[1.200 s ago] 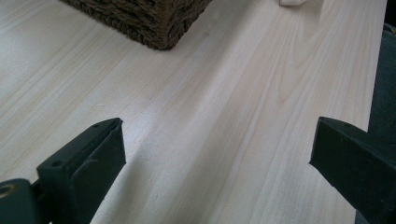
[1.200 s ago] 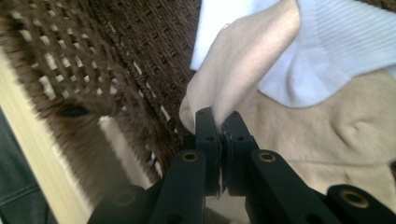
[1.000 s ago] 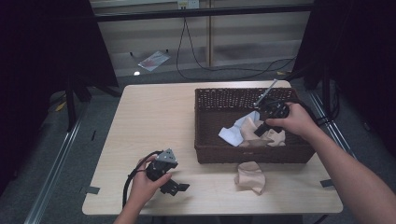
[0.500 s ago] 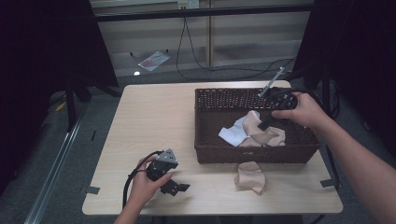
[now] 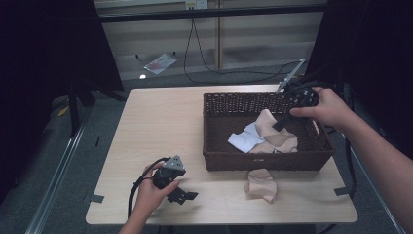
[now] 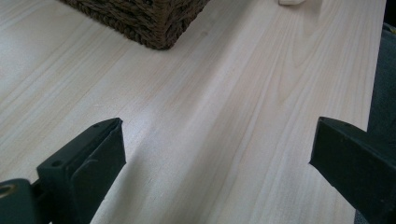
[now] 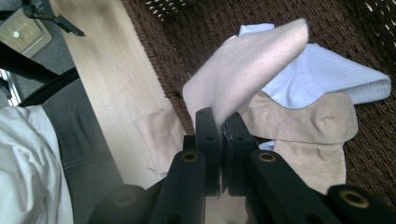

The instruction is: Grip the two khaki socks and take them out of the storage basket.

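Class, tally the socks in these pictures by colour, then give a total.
White sock: 1
Beige socks: 3, namely the held sock in the right gripper, the basket sock in the basket, the table sock
Total: 4

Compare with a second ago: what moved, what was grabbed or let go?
The right gripper has lifted up and back out of the wicker basket, jaws shut on a beige sock that now hangs above the pile; nothing was let go. The left gripper stayed on the table, open. The white sock and the beige sock in front of the basket kept their places.
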Demonstrator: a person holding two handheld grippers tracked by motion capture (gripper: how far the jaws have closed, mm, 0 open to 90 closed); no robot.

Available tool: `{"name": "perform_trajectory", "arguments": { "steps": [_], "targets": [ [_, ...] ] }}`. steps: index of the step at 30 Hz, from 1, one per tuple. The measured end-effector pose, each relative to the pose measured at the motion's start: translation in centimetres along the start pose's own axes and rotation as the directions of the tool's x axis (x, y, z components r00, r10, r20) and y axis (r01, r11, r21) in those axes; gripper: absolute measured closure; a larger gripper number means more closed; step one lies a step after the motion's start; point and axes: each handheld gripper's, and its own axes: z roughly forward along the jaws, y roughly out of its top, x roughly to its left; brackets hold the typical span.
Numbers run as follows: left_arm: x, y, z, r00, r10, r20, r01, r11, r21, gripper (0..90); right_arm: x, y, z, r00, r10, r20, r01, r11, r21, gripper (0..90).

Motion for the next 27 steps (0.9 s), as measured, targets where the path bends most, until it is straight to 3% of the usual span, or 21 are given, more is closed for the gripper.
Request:
{"name": "perform_trajectory", "arguments": {
  "steps": [15, 27],
  "targets": [
    [0.0, -0.1, -0.1, 1.0000, -0.002, 0.008, 0.002, 1.0000, -0.002, 2.9, 2.9, 0.4, -1.2, 0.9915, -0.091, -0.094, 0.089, 0.996, -0.016, 87.7],
    [0.0, -0.1, 0.0, 1.0000, 0.004, 0.002, -0.004, 0.9999, 0.009, 2.9, 4.1, -0.1, -1.5, 0.9852, -0.136, -0.105, 0.136, 0.991, -0.005, 87.7]
  ]
}}
